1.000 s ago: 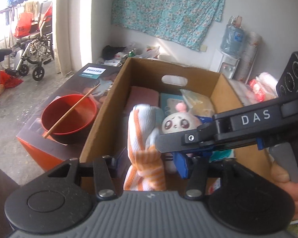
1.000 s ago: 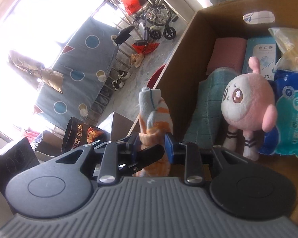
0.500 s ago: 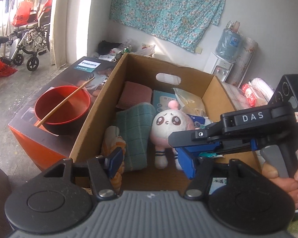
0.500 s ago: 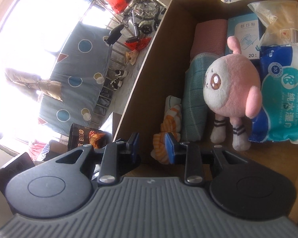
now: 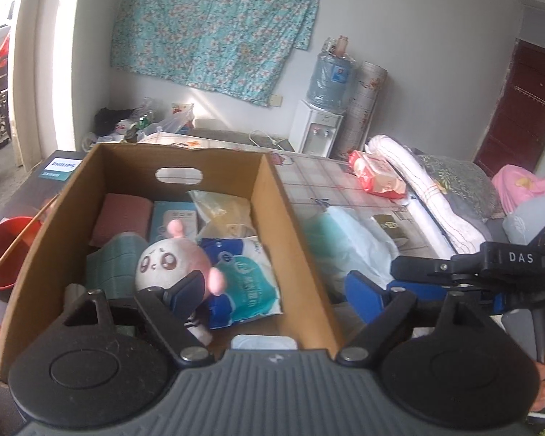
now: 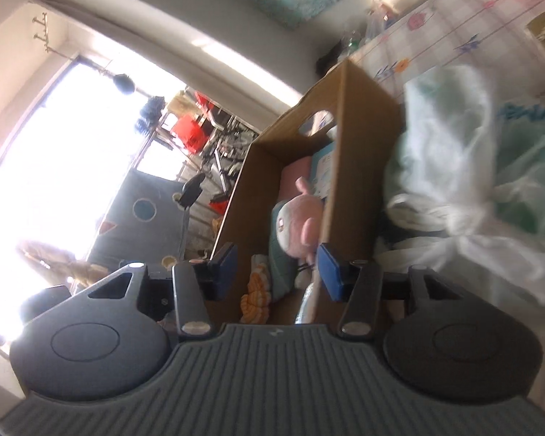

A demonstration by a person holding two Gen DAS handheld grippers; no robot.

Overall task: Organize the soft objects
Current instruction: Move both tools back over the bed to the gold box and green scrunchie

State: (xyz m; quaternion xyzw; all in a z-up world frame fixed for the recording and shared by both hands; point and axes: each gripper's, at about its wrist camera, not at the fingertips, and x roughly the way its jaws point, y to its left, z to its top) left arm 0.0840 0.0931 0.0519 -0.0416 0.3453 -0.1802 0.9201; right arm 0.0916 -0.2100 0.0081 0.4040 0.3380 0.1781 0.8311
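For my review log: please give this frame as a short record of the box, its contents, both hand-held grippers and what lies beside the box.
container: cardboard box
contents: pink plush toy, green towel, orange striped cloth, blue wipes pack, pink towel
left hand-held gripper: open, empty, jaws just opening
right hand-held gripper: open, empty, jaws just opening
beside box: white plastic bag

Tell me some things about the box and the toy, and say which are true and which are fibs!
1. The pink toy sits inside the box. True.
2. The left tongs are squeezing the toy. False: they are open and hold nothing.
3. The striped towel lies in the box. True.
4. The right tongs hold the towel. False: they have just been opening and are empty.
5. The box has a lid on. False: its top is open.
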